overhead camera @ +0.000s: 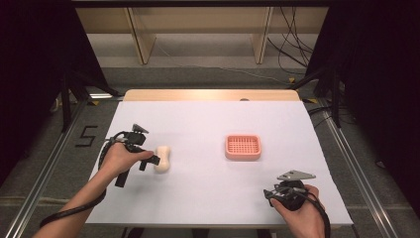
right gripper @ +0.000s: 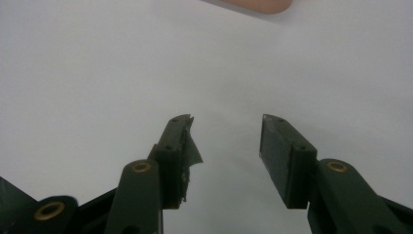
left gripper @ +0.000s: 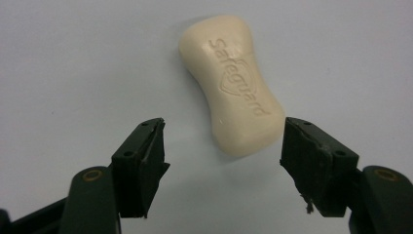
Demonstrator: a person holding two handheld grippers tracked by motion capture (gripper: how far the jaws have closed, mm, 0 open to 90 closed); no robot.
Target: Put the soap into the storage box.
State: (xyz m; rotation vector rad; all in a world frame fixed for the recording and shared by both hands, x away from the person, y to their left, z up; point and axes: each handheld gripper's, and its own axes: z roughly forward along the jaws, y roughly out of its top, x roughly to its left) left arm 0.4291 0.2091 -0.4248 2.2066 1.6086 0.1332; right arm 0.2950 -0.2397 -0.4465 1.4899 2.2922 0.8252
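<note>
Just ahead of the left tongs [left gripper: 221, 146] — spread wide, gripping nothing — lying loose: soap bar [left gripper: 233, 83]. Still needing grasping, likely carrying toward pink dish [overhead camera: 242, 147]; right tongs [right gripper: 224, 146] idling, parted, empty.

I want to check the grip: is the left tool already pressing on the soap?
No, the left tool stands open, and the soap lies untouched ahead of it.

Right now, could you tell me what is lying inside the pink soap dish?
Nothing lies in the pink soap dish: its ridged grid floor is bare. The cream soap bar rests on the white table, before the left tool. Under the dish is hidden.
</note>
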